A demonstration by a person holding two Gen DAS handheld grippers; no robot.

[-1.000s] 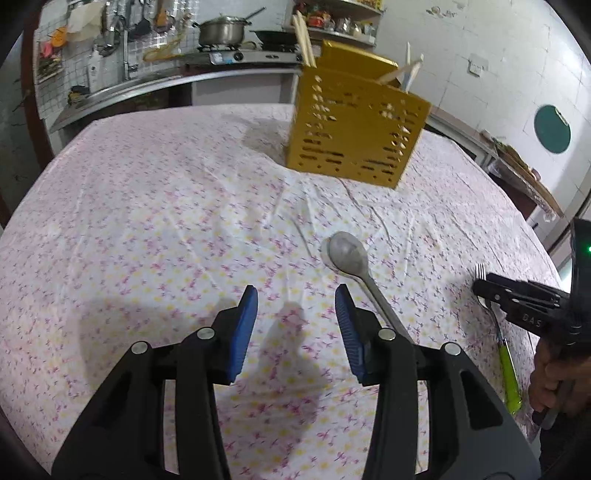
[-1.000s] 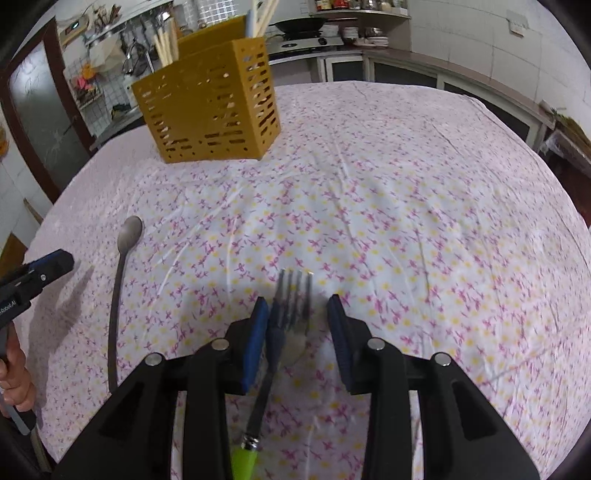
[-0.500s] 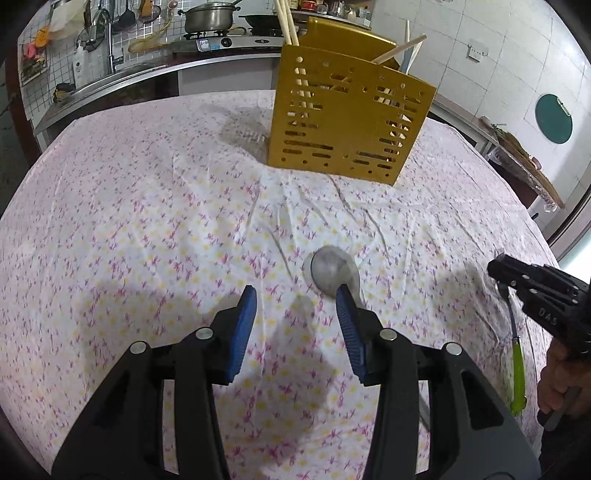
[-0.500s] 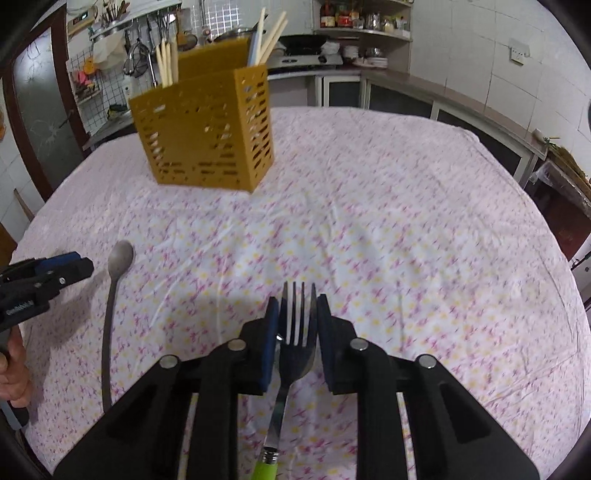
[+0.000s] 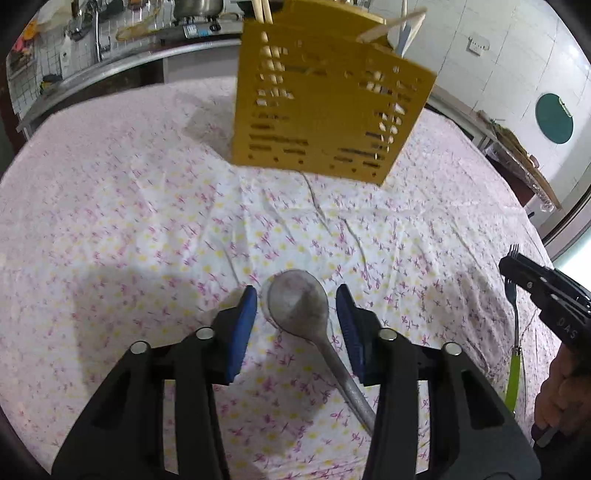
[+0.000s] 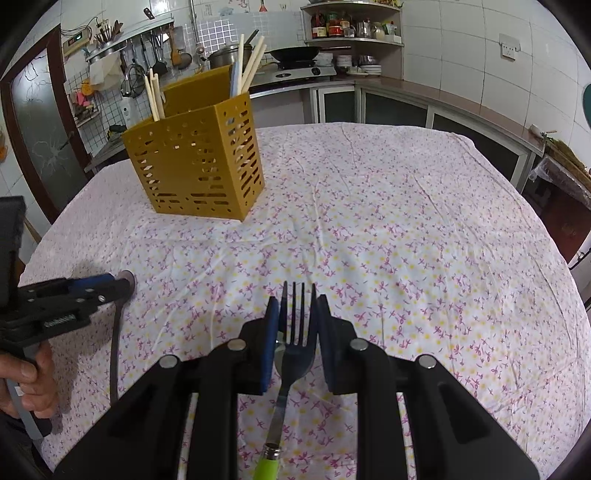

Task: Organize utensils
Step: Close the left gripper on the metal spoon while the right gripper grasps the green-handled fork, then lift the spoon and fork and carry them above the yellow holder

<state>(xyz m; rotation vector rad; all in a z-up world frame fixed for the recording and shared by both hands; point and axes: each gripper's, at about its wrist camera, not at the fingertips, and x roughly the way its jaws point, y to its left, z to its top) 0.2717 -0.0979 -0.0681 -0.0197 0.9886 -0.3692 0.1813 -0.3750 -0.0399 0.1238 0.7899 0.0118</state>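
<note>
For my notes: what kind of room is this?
Most likely a home kitchen: a stove with a pan, a shelf of jars, and utensils hanging on the tiled wall.

Open tablecloth all round — yellow caddy blocks far left

The tablecloth is white, sprinkled with small pink-purple sprigs and pale yellow dots. The slotted utensil holder is mustard yellow, with cream chopsticks standing in it. The spoon is dull grey metal. The fork is steel with a lime-green handle (bright against the cloth). Both grippers are black with blue pads.
</note>
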